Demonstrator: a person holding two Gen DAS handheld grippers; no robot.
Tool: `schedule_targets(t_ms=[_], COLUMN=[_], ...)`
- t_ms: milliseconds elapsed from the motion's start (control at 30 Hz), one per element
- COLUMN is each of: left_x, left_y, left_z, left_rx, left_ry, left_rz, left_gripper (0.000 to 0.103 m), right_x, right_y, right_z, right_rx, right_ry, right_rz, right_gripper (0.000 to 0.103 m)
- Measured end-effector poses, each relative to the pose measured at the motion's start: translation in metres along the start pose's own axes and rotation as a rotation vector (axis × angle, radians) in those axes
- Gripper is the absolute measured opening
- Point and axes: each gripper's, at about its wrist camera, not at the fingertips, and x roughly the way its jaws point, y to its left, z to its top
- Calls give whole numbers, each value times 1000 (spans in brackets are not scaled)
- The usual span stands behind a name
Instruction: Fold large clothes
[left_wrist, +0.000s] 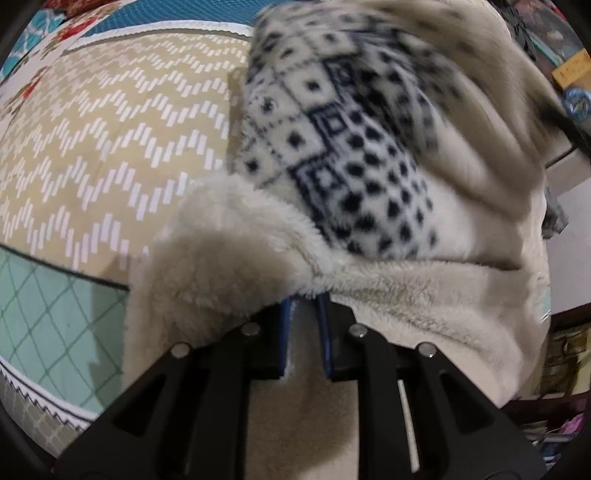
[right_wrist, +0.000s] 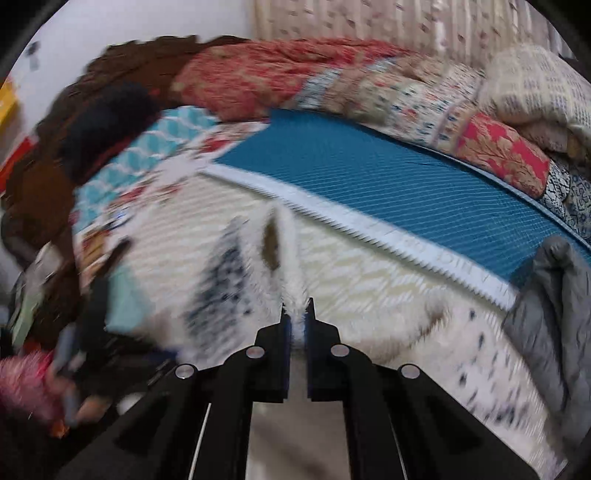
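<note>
Your left tool (left_wrist: 303, 299) is clamped on the cream pile edge of the fleece garment (left_wrist: 343, 155), which hangs lifted over the bed (left_wrist: 110, 129), patterned side bunched above. Your right tool (right_wrist: 295, 314) pinches another fuzzy edge, jaws narrow; that view is blurred, so which part of the garment it holds can't be told. Two separate holds probably serve to spread the bulk before laying it flat. Grey cloth (right_wrist: 550, 306) lies at the bed's right; judge it a snag risk
</note>
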Motion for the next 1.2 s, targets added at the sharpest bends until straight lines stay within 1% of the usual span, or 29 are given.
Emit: schedule_targets(t_ms=[100, 133, 167, 200, 267, 300, 367, 433, 500, 533, 600, 667, 700, 733, 767, 800, 867, 900, 933, 967, 1033, 1067, 1133, 1167, 1200], left_x=[-21, -32, -44, -56, -82, -94, -126, -151, -178, -186, -198, -193, -187, -175, -161, -142, -108, -87, -74, -64, -59, -60, -59, -58, -57], left_y=[2, 5, 9, 15, 31, 39, 63, 79, 83, 79, 56, 20, 14, 1, -8, -13, -14, -13, -12, -10, -9, -10, -10, -8, -8], left_z=[-9, -14, -21, -28, -43, -48, -64, -75, -82, -81, -83, -83, -81, -78, -73, -68, -61, -57, -54, -54, -54, -54, -52, -51, -51], left_rx=[-11, -9, -11, -20, -48, -63, -125, -171, -182, -165, -94, 24, 62, 111, 142, 161, 168, 161, 152, 141, 127, 123, 121, 120, 120], left_ry=[-36, -56, -75, -91, -125, -144, -201, -250, -319, -342, -367, -360, -350, -331, -311, -276, -195, -149, -117, -95, -91, -98, -99, -96, -93], left_rz=[-9, -9, -15, -27, -78, -95, -119, -136, -161, -182, -223, -246, -237, -210, -193, -179, -144, -114, -93, -83, -92, -94, -97, -98, -97], left_gripper=[16, 16, 16, 16, 16, 16, 16, 16, 16, 16, 16, 16, 16, 16, 16, 16, 16, 16, 16, 16, 16, 16, 16, 16, 16], right_x=[-13, -12, -9, -7, 7, 14, 38, 56, 60, 59, 54, 45, 38, 28, 21, 4, -20, -37, -53, -71, -100, -118, -134, -136, -130], right_y=[46, 57, 75, 86, 106, 111, 121, 122, 124, 127, 132, 138, 140, 141, 139, 139, 134, 130, 126, 121, 108, 98, 76, 62, 48], right_z=[-46, -59, -79, -92, -123, -133, -155, -168, -175, -174, -172, -171, -172, -172, -175, -178, -185, -190, -193, -197, -201, -202, -204, -208, -208], right_rx=[-23, -23, -39, -49, -16, -4, 17, 49, 94, 96, 69, 46, 41, 39, 39, 36, 41, 60, 84, 115, 161, 193, 250, 287, 319], right_ry=[29, 42, 59, 66, 93, 102, 136, 134, 90, 73, 63, 56, 51, 36, 19, -15, -49, -71, -94, -126, -192, -243, -304, -304, -284], right_rz=[33, 48, 54, 55, 72, 69, 18, -9, -31, -41, -55, -62, -57, -47, -38, -31, -32, -25, -18, -11, -26, -57, -129, -167, -192], right_gripper=[103, 103, 103, 103, 103, 103, 103, 103, 103, 102, 101, 100, 100, 99, 98, 96, 92, 87, 83, 82, 72, 70, 59, 58, 58])
